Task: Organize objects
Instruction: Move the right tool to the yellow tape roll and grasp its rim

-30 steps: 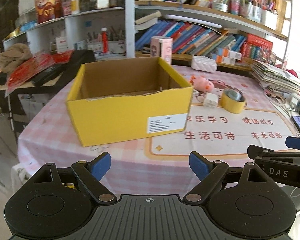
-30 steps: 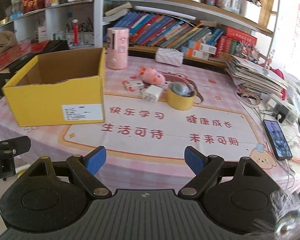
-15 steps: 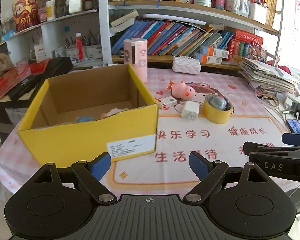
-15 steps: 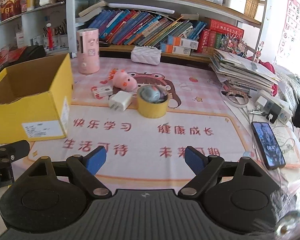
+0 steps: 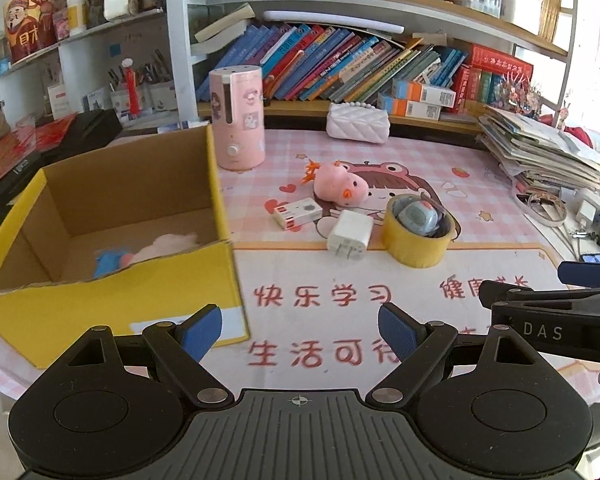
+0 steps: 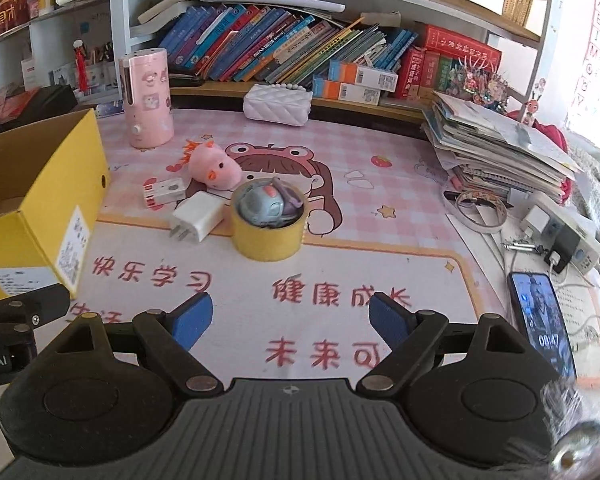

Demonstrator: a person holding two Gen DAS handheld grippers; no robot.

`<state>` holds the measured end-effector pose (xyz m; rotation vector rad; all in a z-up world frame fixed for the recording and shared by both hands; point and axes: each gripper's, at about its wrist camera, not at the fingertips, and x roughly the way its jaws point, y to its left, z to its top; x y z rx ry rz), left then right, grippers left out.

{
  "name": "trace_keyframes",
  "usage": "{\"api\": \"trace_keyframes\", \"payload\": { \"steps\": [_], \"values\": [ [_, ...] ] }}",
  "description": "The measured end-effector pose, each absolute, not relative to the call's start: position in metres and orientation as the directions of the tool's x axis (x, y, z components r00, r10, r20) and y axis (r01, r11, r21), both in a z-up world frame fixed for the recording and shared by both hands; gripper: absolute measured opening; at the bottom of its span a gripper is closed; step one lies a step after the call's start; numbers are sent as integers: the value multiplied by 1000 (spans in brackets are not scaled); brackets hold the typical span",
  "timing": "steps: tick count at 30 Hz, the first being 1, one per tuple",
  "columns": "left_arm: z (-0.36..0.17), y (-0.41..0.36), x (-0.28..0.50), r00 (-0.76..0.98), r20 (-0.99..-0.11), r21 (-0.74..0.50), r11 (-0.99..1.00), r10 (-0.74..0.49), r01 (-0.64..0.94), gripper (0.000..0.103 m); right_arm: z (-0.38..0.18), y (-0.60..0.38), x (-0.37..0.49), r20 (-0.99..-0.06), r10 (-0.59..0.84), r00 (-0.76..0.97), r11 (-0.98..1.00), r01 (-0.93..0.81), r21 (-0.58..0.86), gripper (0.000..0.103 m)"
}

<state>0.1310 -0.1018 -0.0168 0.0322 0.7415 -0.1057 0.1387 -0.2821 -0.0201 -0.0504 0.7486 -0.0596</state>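
Note:
A yellow cardboard box [image 5: 112, 312] [image 6: 56, 216] stands open at the left, with a pink soft toy [image 5: 168, 246] and a blue item [image 5: 108, 262] inside. On the pink mat lie a pink pig toy [image 5: 338, 188] [image 6: 216, 166], a small white-and-red box [image 5: 298, 213] [image 6: 165, 192], a white charger [image 5: 350, 235] [image 6: 198, 222] and a yellow tape roll [image 5: 418, 236] [image 6: 268, 232] with a grey toy [image 6: 262, 202] in it. My left gripper [image 5: 300, 330] is open and empty above the mat by the box's front corner. My right gripper [image 6: 288, 320] is open and empty, nearer than the tape roll.
A pink cylinder [image 5: 238, 118] and a white quilted pouch [image 5: 358, 122] stand at the back before bookshelves. A stack of papers [image 6: 496, 148], a power strip [image 6: 560, 236] and a phone [image 6: 542, 320] lie at the right. The right gripper's body [image 5: 556, 320] shows in the left view.
Both grippers have swung right and moved forward over the table. The box has slid to the left of both views and the small objects now look closer. Both stay open.

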Motion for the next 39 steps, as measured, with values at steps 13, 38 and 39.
{"api": "trace_keyframes", "payload": {
  "steps": [13, 38, 39],
  "values": [
    [-29, -138, 159, 703, -710, 9, 997, -49, 80, 88, -32, -315, 180, -695, 25, 718, 998, -54, -20, 83],
    [-45, -161, 199, 642, -766, 34, 994, -38, 101, 88, -86, -297, 308, -774, 163, 612, 945, -322, -56, 92],
    [-45, -161, 200, 642, -766, 34, 994, -39, 101, 88, -88, -296, 311, -776, 164, 609, 943, -328, -58, 92]
  ]
}}
